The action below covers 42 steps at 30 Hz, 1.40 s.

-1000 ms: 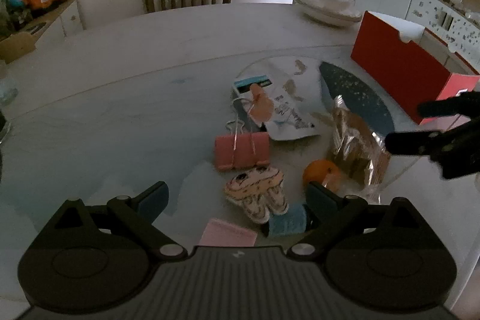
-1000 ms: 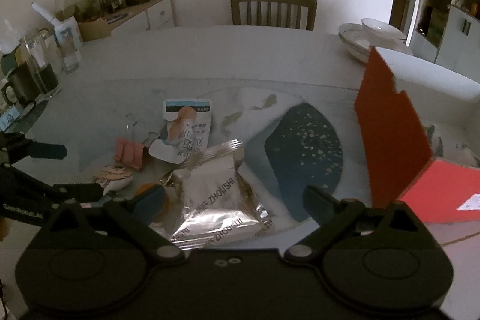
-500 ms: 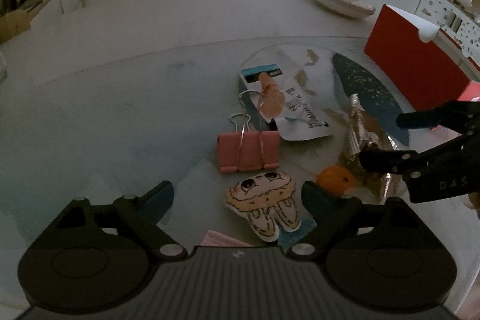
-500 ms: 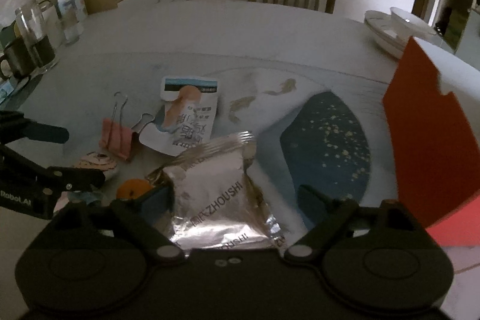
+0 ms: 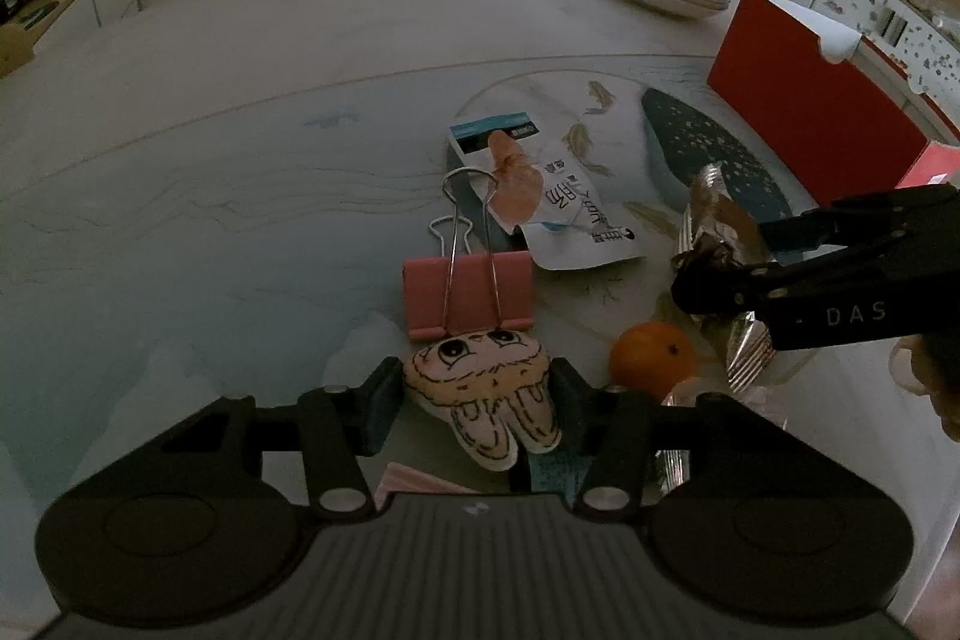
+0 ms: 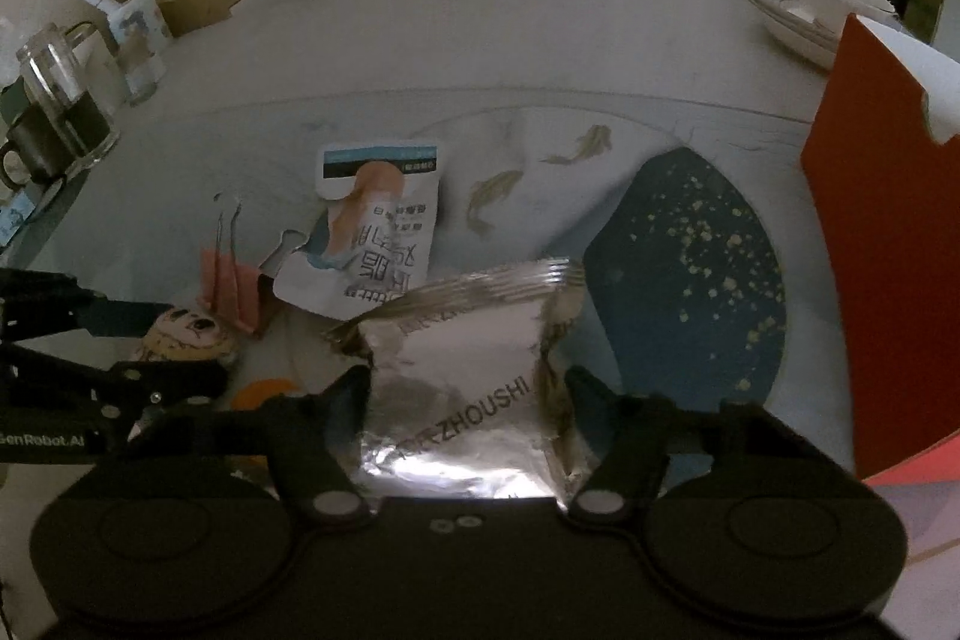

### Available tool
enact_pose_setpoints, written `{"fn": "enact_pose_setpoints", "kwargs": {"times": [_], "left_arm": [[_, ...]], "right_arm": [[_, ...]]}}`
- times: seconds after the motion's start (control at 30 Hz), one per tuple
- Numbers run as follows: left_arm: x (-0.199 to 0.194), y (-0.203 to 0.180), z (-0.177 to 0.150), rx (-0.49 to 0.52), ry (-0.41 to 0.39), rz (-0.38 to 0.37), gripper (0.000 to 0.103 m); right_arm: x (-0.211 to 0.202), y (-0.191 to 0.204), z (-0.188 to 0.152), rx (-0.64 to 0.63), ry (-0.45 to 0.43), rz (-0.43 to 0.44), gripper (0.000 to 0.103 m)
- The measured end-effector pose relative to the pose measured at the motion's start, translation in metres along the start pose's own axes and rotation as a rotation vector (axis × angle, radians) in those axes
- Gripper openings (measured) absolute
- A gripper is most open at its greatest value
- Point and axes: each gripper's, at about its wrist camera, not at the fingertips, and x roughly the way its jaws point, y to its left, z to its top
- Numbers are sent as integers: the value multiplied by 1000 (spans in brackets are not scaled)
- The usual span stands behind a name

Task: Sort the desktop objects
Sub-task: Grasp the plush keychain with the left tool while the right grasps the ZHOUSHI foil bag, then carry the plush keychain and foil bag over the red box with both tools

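Both tongs closing on their picks over the cluttered desk (image 5: 240, 112)

The left tongs (image 5: 474, 403) have just been closing and now pinch the tooth-shaped plush (image 5: 486, 394); a pink binder clip (image 5: 468, 295) lies just beyond their tips, an orange (image 5: 653, 357) just to their right. The right tongs (image 6: 465, 394) have just been closing around the silver foil packet (image 6: 468, 370), fingers against its sides; a red box (image 6: 888, 280) stands further right

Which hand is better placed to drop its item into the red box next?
Right. The right gripper has its jaws against the foil bag, and the red box stands just beside it. The left gripper, around the tooth toy, sits farther from the box.
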Motion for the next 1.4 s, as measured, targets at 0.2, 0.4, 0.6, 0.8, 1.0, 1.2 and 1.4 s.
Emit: {"fn": "enact_pose_setpoints", "kwargs": {"times": [0.2, 0.4, 0.6, 0.8, 1.0, 1.2, 1.4], "left_arm": [[-2, 1, 0, -6, -6, -10, 50], [-6, -1, 3, -4, -17, -20, 49], [-14, -5, 6, -6, -32, -25, 49], [-23, -12, 8, -10, -38, -36, 49], [-37, -27, 12, 1, -51, -52, 49], [-49, -45, 17, 11, -69, -75, 49], [-57, -70, 24, 33, -81, -106, 49]], "right_arm": [[-2, 2, 0, -1, -5, -5, 60], [-10, -1, -2, 3, -16, -31, 51], [-22, -13, -5, 36, -29, -44, 50], [-39, -21, -9, 72, -44, -46, 50], [-60, -25, -13, 79, -64, -43, 50], [-82, -29, -17, 79, -75, -52, 50], [-102, -37, -21, 72, -78, -64, 50]]}}
